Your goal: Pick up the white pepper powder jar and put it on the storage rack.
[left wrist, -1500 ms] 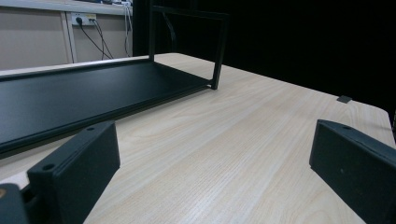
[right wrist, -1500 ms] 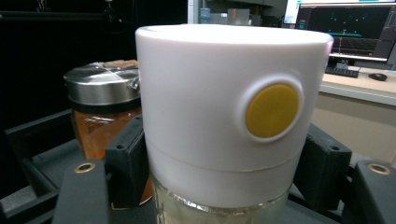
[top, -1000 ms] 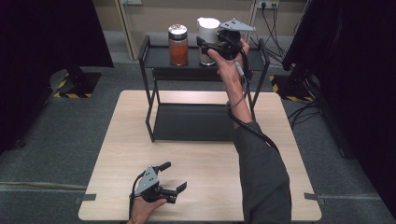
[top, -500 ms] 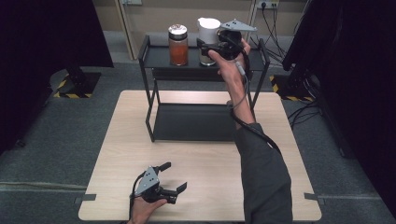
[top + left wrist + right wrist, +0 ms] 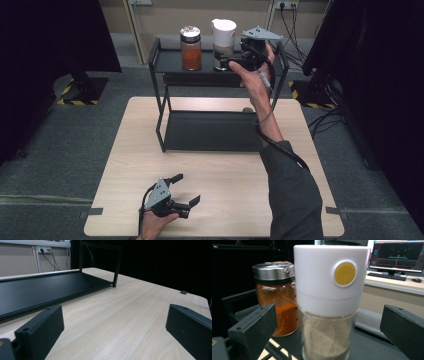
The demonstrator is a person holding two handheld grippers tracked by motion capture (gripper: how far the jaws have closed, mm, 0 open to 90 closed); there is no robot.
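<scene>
Right tongs (image 5: 231, 60): jaws wide, one on each side of the white-capped jar (image 5: 329, 302), not touching the glass. My right tongs are up at the top shelf of the black rack (image 5: 167, 60), and the jar stands upright on that shelf, between the jaws. Just beyond it, on the left-jaw side, stands the orange spice jar (image 5: 275, 297) with its metal lid; the two look near, though I cannot tell whether they touch.

Left tongs (image 5: 186, 202): jaws also wide, holding nothing, low over the bare table (image 5: 140, 315), with the rack's lower tray (image 5: 37, 290) ahead and to the left.

Risk, as I judge it: if I close off-centre, the far jaw could nudge the orange jar or tip the tall jar on the shelf. The smooth glass may also slip if gripped below the cap.

View notes: my right gripper view shows a yellow button on the cap and greyish powder inside. The high view shows the rack's whole position on the table.
</scene>
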